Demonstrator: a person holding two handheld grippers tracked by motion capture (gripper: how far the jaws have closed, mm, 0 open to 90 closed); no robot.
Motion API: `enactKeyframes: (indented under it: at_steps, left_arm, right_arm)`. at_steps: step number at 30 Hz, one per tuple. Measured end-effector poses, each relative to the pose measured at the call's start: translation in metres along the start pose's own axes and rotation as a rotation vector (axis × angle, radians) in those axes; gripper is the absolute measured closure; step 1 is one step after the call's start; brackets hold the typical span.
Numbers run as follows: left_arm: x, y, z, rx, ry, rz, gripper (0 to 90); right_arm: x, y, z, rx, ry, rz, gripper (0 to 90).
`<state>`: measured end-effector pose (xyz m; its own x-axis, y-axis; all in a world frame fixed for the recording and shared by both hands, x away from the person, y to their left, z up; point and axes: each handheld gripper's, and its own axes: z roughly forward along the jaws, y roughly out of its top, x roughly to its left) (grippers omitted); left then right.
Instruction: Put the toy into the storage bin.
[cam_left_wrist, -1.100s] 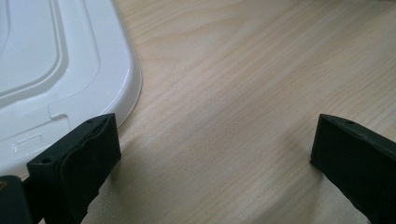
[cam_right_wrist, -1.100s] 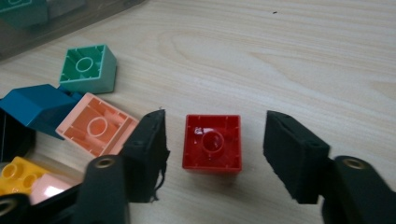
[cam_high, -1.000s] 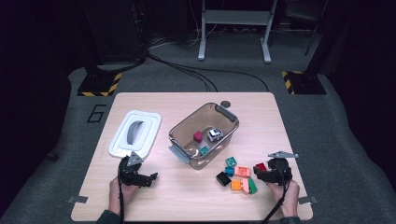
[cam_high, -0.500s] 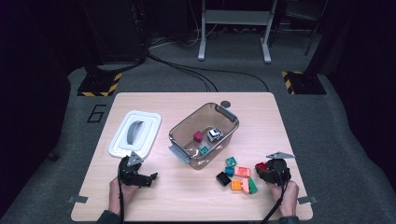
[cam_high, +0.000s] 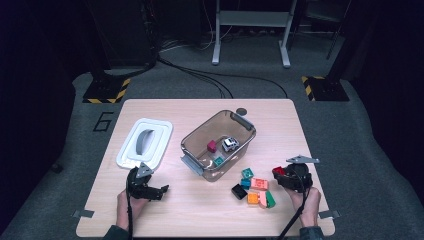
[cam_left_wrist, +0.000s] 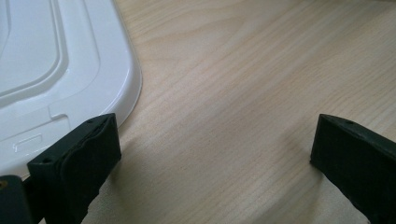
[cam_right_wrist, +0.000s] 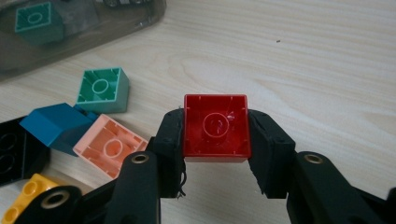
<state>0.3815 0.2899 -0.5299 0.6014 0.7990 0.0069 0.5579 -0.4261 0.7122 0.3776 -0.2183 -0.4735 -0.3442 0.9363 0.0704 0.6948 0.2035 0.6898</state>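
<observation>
One red block (cam_right_wrist: 215, 127) now sits clamped between the pads of the right gripper (cam_right_wrist: 215, 140), whose jaws have just closed on it beside the loose blocks (cam_high: 252, 186), ready for transfer to the clear bin (cam_high: 218, 143); left gripper (cam_left_wrist: 210, 154) idles open, empty.

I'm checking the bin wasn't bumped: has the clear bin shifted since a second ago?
No. The clear bin keeps its place in the high view, the same gap to the white lid on its left and its far corner beside the small disc.
</observation>
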Motion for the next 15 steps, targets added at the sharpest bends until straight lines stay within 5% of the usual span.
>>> enactKeyframes:
  at_steps: [15]
  left_arm:
    - [0.000, 0.000, 0.000, -0.001, 0.000, -0.002, 1.4]
  right_arm:
    - [0.013, 0.032, -0.008, -0.026, 0.019, -0.063, 58.8]
